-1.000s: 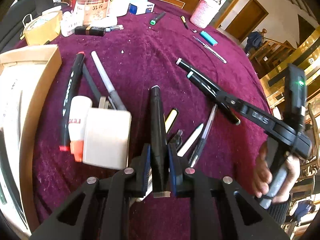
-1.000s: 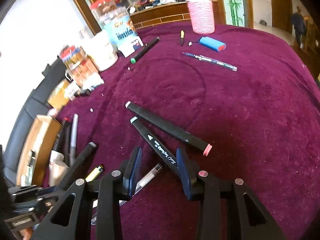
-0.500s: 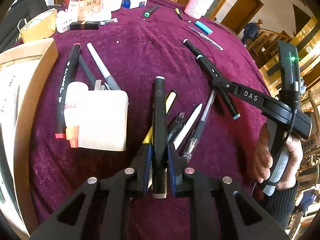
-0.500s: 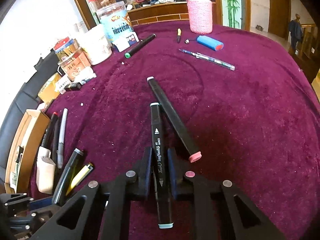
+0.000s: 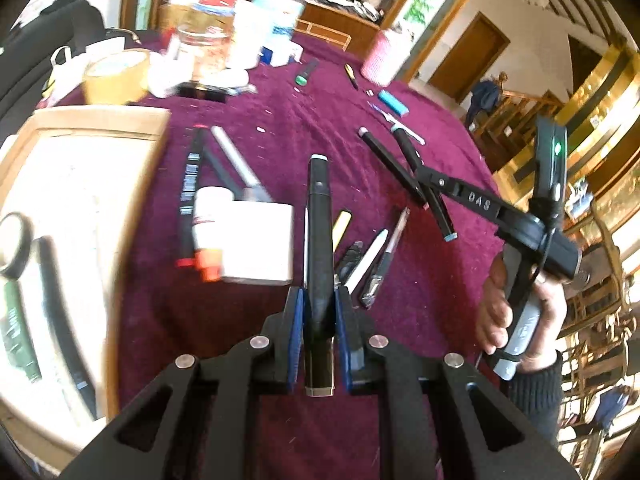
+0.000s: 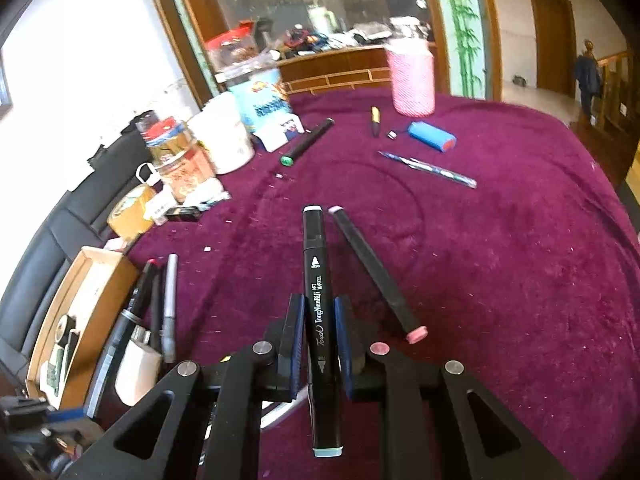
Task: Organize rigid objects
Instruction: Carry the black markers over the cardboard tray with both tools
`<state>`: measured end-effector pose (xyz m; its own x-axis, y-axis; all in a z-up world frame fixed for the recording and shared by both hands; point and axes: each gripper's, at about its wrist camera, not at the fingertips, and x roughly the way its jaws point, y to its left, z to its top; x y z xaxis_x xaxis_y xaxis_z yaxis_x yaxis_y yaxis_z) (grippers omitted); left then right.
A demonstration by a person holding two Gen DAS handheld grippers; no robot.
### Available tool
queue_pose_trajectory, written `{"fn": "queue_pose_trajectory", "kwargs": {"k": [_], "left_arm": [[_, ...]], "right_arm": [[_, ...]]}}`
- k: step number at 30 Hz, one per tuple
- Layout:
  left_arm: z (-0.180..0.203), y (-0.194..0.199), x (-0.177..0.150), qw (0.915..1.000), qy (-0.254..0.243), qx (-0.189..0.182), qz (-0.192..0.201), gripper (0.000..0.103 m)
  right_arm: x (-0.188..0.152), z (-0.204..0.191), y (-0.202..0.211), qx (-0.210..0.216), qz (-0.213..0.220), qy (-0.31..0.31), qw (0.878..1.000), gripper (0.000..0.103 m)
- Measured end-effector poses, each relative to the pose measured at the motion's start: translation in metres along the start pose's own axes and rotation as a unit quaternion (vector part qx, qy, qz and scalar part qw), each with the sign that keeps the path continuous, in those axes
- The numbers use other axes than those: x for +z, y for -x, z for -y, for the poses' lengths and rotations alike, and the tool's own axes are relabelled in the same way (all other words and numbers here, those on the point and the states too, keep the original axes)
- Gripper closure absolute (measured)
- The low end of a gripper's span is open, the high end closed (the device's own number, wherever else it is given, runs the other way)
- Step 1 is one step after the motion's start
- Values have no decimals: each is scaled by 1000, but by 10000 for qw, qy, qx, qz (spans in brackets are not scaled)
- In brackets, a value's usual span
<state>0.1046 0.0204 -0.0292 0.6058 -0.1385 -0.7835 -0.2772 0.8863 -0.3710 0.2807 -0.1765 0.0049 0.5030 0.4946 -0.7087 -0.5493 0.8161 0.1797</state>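
Since the earlier frames both markers have come up off the cloth, and the right jaws, which stood apart around theirs, have just been closing onto it.

Left wrist view: left hand-held gripper [image 5: 319, 312] is clamped on a black marker [image 5: 319, 236] with a pale cap end pointing away; its barrel is plain black with a squared butt end near the camera. Beyond it, on the table [image 5: 280, 120] under a maroon velvet cloth, lie a white box [image 5: 258, 242], loose pens [image 5: 376, 256] and a yellow-tipped pen [image 5: 342, 224]. Left of the white box sits a cardboard tray [image 5: 100, 120]. Right of the box, a hand [image 5: 516, 304] carries the right hand-held gripper [image 5: 434, 202], gripping a marker. View is motion-blurred.

Right wrist view: right hand-held gripper [image 6: 318, 336] is clamped mid-barrel on a black art marker [image 6: 319, 312], white lettering along the barrel, pale blue-green cap nearest the camera. Just right of it a pink-capped marker [image 6: 376, 276] lies on the cloth. Farther off: green-capped marker [image 6: 308, 142], blue case [image 6: 432, 136], pink jar [image 6: 412, 76]. Wood-panelled room, doorway behind.
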Motion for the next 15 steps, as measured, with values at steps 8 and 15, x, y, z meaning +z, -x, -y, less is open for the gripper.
{"fn": "queue_pose_trajectory", "kwargs": {"k": [8, 15], "left_arm": [[-64, 54, -10, 9986, 429, 58, 291, 88], [-122, 87, -1, 9950, 777, 252, 580, 88]], "right_arm": [[-7, -42, 20, 496, 26, -185, 9986, 87], [-16, -152, 19, 1635, -327, -216, 9858, 86]]}}
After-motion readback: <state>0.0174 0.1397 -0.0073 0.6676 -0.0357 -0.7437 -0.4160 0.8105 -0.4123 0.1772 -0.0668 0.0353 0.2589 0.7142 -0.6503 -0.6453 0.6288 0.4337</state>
